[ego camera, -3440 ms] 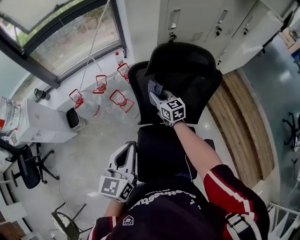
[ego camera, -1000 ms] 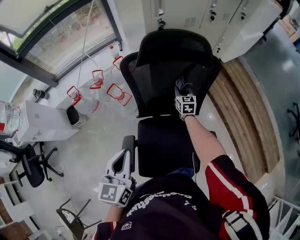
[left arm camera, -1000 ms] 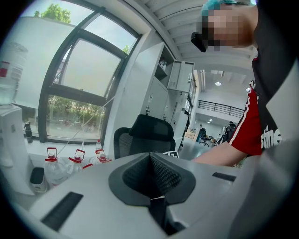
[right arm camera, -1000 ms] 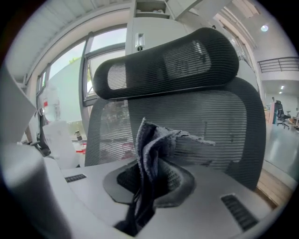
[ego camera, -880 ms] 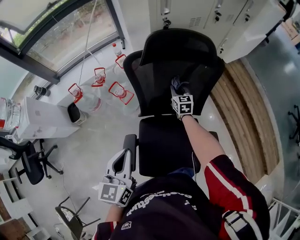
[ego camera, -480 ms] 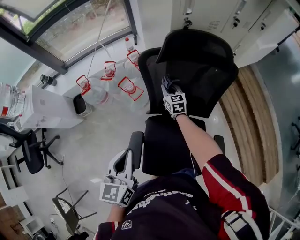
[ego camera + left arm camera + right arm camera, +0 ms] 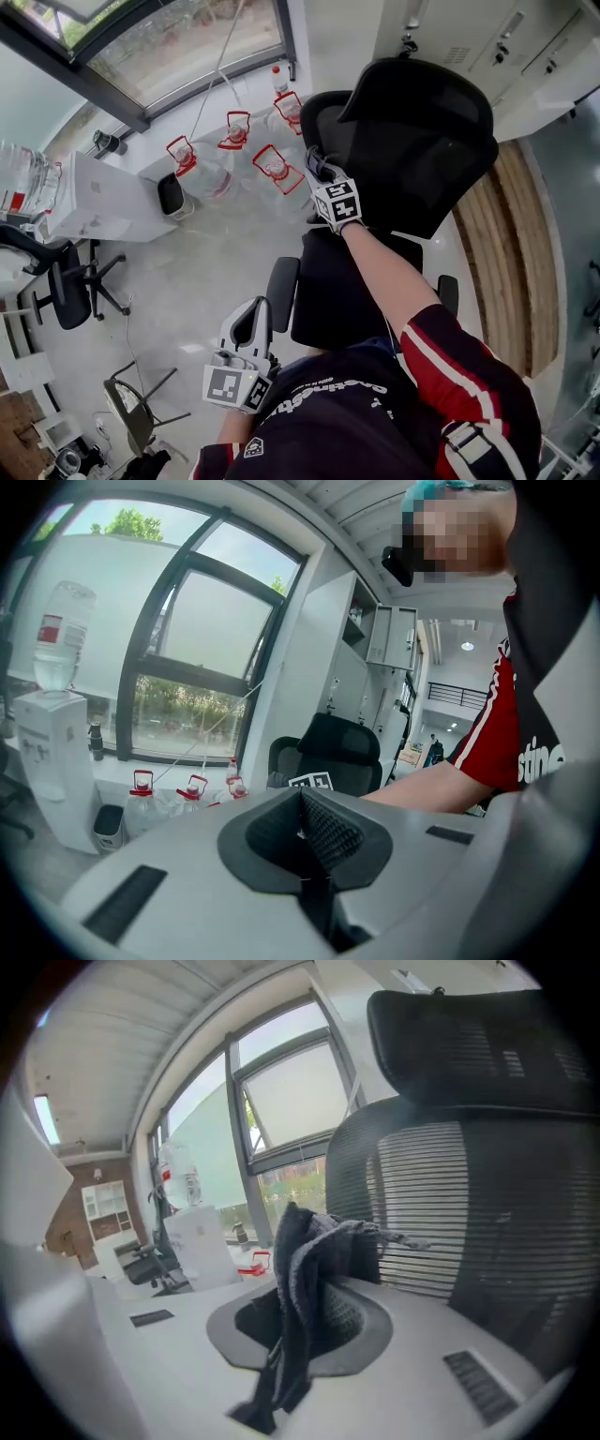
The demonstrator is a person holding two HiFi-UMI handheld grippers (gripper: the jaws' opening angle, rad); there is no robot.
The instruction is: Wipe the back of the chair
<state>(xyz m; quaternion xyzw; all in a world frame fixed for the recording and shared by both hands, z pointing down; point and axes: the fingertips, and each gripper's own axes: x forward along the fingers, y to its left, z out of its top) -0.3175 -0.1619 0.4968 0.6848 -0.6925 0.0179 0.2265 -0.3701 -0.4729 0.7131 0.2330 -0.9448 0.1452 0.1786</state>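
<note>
My right gripper holds the grey cloth at the left edge of the chair back, upper middle of the head view. My left gripper, closed and empty, steadies nothing; I think a hard push may swivel the chair away.

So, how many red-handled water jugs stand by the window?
4 water jugs: leftmost, middle rear, front, and one beside the chair. Others may be hidden.
</note>
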